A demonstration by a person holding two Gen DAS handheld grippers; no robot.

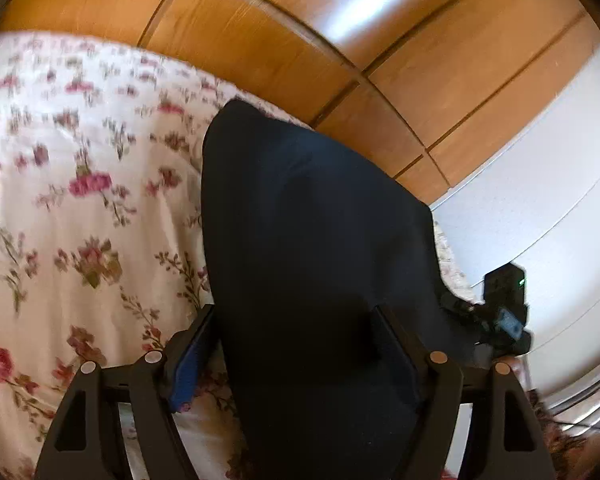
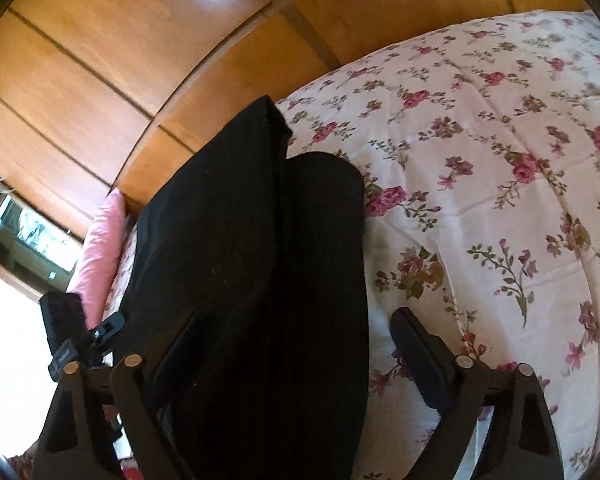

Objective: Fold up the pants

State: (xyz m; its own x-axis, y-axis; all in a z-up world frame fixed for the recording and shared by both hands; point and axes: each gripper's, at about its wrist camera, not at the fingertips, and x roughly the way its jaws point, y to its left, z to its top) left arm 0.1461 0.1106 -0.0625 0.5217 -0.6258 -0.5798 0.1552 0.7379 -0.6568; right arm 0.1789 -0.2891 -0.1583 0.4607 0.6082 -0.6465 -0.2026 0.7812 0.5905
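- I'm looking over a bed [image 1: 80,200] covered by a white quilt with pink roses; everything below is placed against that bed.
- Nearest my left wrist camera, the left claw [image 1: 296,344] has its fingers apart, with the dark pants [image 1: 312,240] bunched between them. One blue-padded finger [image 1: 192,364] shows clear of the cloth on one side, while the other presses into the fabric. I cannot tell whether this amounts to a firm grip.
- Nearest my right wrist camera, the right claw [image 2: 300,352] is spread wide. One finger lies against the pants [image 2: 252,260]; the other finger [image 2: 420,356] stands clear over the bed's quilt [image 2: 480,200], touching no cloth.
- The pants hang in a lifted, draped mass above the bed, folded lengthwise, with two layers showing in the right view.
- At the bed's side, each camera catches the other claw's black body [image 1: 504,304] beside the pants.
- A pink pillow [image 2: 100,248] lies at the bed's edge.
- Beyond the bed stand glossy wooden wardrobe panels [image 1: 260,40], and next to them a white wall [image 1: 540,200].
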